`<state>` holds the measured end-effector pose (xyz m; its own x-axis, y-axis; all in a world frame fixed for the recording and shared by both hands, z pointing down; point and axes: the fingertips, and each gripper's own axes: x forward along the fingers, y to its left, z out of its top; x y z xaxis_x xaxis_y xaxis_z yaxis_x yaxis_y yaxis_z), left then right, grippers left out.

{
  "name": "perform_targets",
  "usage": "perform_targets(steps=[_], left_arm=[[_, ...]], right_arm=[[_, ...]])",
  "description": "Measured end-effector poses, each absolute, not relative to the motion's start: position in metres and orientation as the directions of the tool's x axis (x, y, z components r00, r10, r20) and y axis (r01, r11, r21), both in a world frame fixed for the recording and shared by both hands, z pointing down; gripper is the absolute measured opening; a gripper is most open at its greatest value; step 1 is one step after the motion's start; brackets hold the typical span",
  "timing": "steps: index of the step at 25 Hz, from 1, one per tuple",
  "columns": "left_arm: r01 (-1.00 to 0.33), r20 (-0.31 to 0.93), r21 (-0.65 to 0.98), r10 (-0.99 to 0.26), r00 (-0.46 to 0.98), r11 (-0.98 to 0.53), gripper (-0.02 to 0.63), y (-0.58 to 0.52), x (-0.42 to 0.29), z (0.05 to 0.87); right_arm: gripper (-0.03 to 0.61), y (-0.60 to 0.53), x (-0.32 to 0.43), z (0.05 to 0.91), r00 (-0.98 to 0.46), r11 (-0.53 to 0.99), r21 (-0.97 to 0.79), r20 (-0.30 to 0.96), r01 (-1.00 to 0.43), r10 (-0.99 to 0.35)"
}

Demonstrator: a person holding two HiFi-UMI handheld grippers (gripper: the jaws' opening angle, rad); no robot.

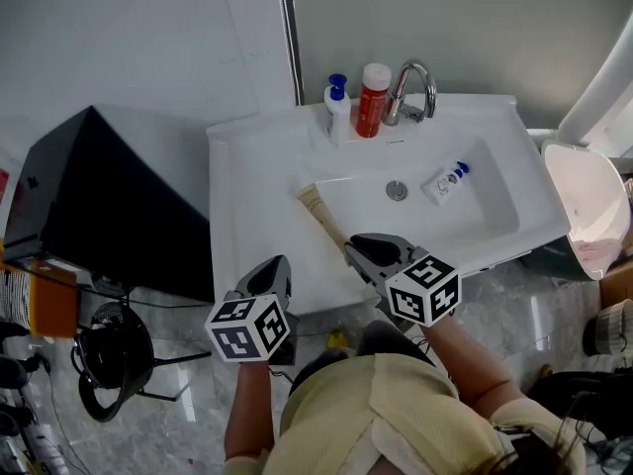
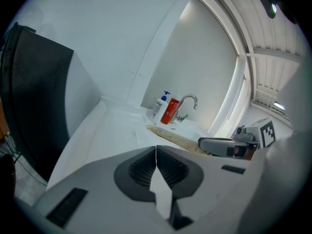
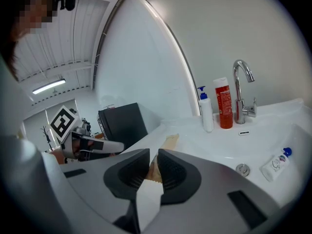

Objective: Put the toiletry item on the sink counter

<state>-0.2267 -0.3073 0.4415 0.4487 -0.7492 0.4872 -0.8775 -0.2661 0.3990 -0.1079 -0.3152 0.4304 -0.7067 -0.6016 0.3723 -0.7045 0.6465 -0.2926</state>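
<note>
Biggest thing first: the white sink counter (image 1: 247, 196) is backed by a grey wall (image 1: 445, 18), with grey marble-look floor (image 1: 178, 414) seen past its front edge. It's boxed in on the left by a black cabinet (image 1: 109, 206), and a toilet (image 1: 584, 206) is parked just off the right end. So the open room is mostly the bare flat strip left of the basin (image 1: 475, 216).

The back ledge is taken up by the faucet (image 1: 415, 87), a red bottle (image 1: 372, 102) and a white pump bottle (image 1: 337, 107), all bunched together. A small white tube (image 1: 445, 181) is lying down in the basin near the drain.

The tan tube (image 1: 324, 218) is pinched at its near end by the right gripper (image 1: 368, 255), jaws drawn narrow on it. It's angled over the basin's front-left corner; whether its far end touches the flat can't be told.

The left gripper (image 1: 267, 280) is held over the counter's front edge, jaws pressed together with nothing between.
</note>
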Motion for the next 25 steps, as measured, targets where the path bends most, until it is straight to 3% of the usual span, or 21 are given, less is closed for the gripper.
perform_targets(steps=[25], left_arm=[[-0.906,0.525,0.405,-0.780,0.341,-0.123,0.038,-0.390,-0.229,0.461]], right_arm=[[0.069,-0.419,-0.142,0.459,-0.779,0.695,-0.362,0.384,-0.621,-0.496]])
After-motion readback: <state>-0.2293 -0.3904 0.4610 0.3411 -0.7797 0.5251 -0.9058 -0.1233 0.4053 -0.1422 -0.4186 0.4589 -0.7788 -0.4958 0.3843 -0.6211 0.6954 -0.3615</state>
